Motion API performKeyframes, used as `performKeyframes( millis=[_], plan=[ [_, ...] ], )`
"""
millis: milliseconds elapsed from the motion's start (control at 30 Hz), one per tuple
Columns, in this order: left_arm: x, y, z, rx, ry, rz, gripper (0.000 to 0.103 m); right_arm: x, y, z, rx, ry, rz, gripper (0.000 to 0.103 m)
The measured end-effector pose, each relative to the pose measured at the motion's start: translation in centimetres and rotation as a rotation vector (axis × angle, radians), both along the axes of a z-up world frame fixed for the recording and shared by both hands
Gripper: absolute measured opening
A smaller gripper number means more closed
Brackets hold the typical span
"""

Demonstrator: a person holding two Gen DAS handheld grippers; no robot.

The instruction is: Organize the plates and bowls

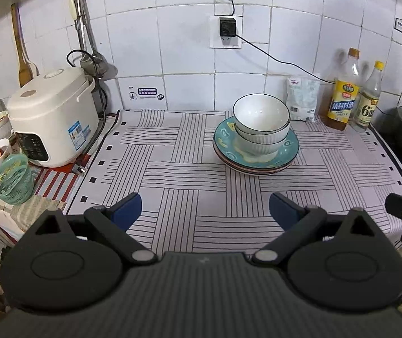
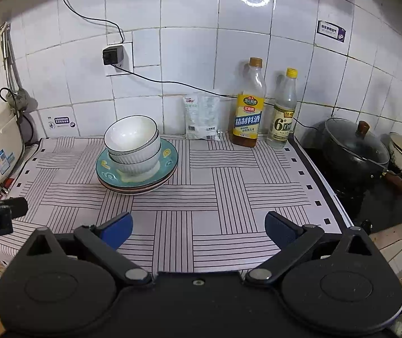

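Both my grippers sit low at the bottom of their frames, over the striped cloth (image 1: 184, 152) on the tabletop, nothing held. My left gripper (image 1: 205, 211) has its jaws spread wide, blue pads (image 1: 127, 209) far apart, empty. My right gripper (image 2: 198, 229) is the same: jaws wide apart, nothing between them. The dishes are already in one stack: two white bowls (image 1: 261, 115) nested, the top one tilted a bit, sitting on a teal plate (image 1: 291, 148) with yellow marks, and under that more plates, a pinkish rim showing at the bottom edge. In the left wrist view the stack is right of centre, mid frame, well beyond the fingertips. In the right wrist view the bowls (image 2: 131, 136) and teal plate (image 2: 170, 157) are left of centre, also well apart from the gripper. A white rice cooker (image 1: 53, 121) stands at the left edge of the left view, off the cloth, with a green plastic basket (image 1: 12, 178) in front of it. Against the tiled wall behind the stack: a white packet (image 2: 202, 115), then a yellow-label bottle (image 2: 248, 107) and a clear bottle (image 2: 284, 112) side by side. A dark pot (image 2: 354, 148) with glass lid sits on the stove at the right of the right view. The other gripper's tip (image 2: 0, 215) pokes in at the left edge.
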State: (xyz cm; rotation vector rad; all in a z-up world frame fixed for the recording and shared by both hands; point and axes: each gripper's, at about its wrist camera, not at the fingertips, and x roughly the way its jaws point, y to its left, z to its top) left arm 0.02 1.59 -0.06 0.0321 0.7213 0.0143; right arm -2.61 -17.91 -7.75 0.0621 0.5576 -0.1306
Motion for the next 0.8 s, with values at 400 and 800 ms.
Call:
performKeyframes(
  millis=[400,800],
  plan=[
    [-0.33,-0.17,-0.04,-0.019,-0.001,-0.005,0.098,-0.23,0.45,-0.12,-0.004,0.004,0.014,0.102],
    [-0.59,-0.51,-0.19,-0.012,0.002,-0.019,0.101,-0.04,0.55,-0.46,-0.002,0.017,0.015,0.102]
  ],
)
